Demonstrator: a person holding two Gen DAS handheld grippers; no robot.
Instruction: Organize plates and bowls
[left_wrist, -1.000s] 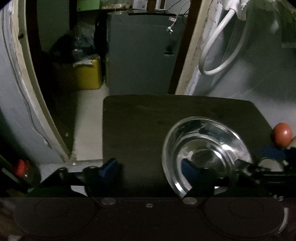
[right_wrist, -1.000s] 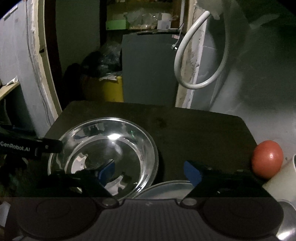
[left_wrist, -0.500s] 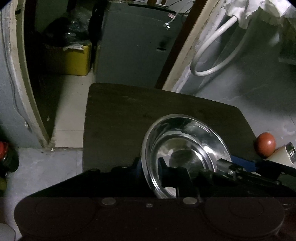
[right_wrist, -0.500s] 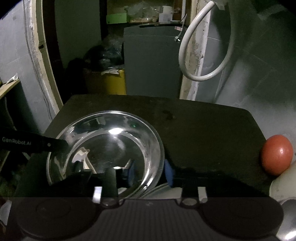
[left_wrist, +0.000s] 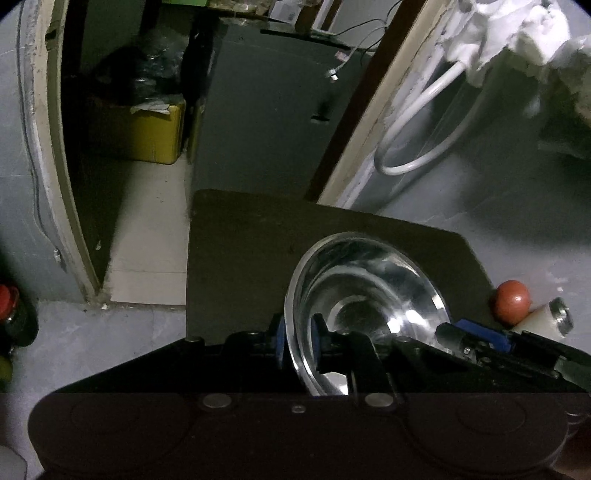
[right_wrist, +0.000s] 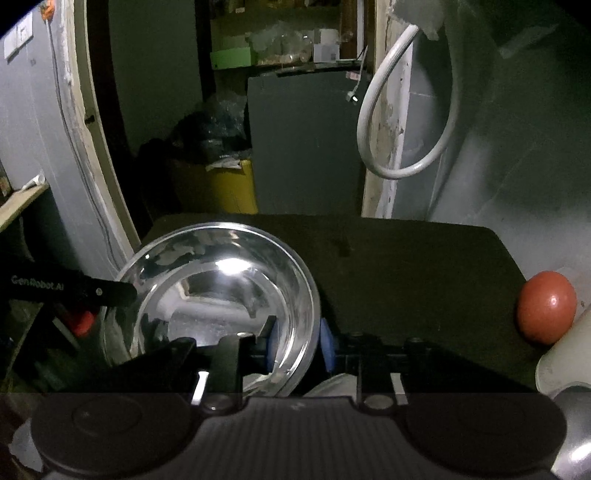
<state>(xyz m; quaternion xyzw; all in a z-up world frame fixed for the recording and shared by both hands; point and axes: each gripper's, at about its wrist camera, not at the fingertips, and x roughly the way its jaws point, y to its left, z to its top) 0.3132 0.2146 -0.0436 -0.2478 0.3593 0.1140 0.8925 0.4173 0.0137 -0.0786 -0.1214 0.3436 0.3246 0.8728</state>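
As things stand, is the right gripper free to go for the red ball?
Probably not yet: the right gripper is closing on the bowl rim, pads either side. The ball sits unobstructed to its right, by the table edge.

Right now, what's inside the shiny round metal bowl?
The shiny round metal bowl looks empty: only reflections, plus one blue pad of each gripper over its rim. The right gripper hides part of the near rim.
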